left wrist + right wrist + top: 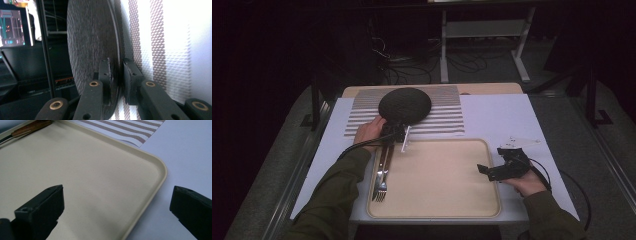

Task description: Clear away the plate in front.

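1. Left gripper [395,133] has its jaws clamped on the near rim of a dark round plate [405,105], one pad above the rim and one below. In the left gripper view the pads [104,75] bite only the outermost edge of the plate [92,45].
2. The plate sits at 12 o'clock of the tray, on the striped placemat [442,117]; I can't tell whether it is lifted or resting flat.
3. Right gripper [492,172] hovers over the tray's 3 o'clock edge, jaws wide and holding nothing. In the right gripper view the tray corner [160,170] lies between the jaws.
4. Risk: a rim-only grip on a wide disc puts the whole weight on one side of the pads. It would likely droop or pivot out if lifted fast.
5. Risk: the plate's textured surface may drag the placemat along if the plate is slid rather than lifted.
6. Risk: the jaw under the rim sits against the mat and could snag it.
7. Surroundings: a beige tray [492,150] at 6 o'clock of the plate, its centre bare. A fork and a knife [381,180] with brown handles lie along the tray's 9 o'clock edge, just beside the left forearm.
8. In the way: that cutlery sits close to the left gripper's route if the plate goes onto the tray, and a low pass could knock it. The right gripper also overhangs the tray's right side.
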{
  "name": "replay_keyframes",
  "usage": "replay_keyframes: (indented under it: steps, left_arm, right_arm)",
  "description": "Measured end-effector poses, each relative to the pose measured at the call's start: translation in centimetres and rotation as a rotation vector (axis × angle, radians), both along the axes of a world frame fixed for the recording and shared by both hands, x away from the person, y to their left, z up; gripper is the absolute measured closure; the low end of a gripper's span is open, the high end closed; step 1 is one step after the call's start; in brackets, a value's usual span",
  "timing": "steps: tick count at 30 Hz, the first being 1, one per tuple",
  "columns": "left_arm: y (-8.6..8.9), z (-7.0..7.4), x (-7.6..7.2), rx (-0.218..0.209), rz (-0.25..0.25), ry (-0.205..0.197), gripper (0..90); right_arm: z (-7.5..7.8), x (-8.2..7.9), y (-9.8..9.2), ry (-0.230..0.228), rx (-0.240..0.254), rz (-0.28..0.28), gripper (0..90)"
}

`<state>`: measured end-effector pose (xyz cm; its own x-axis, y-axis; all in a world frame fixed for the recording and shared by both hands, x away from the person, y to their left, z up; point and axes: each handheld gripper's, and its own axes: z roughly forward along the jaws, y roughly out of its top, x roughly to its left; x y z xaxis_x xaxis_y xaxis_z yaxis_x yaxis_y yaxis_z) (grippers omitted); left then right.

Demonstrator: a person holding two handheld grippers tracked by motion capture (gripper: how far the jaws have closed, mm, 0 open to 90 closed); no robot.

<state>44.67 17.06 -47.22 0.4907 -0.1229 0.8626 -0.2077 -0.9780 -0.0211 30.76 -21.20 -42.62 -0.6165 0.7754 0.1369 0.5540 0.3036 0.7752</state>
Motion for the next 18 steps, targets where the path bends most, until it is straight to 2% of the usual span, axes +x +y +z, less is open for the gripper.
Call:
replay_keyframes:
  steps: [9,18]
  left_arm:
    - [0.15,-0.59,0.61,-0.001,0.022,-0.01,81.6]
    - [-0.05,-1.0,0.86,0.005,0.021,-0.036,82.5]
  right_arm:
    - [-0.04,0.05,-0.02,0.001,0.001,-0.001,0.0]
    - [-0.04,0.05,-0.05,0.003,0.003,-0.003,0.0]
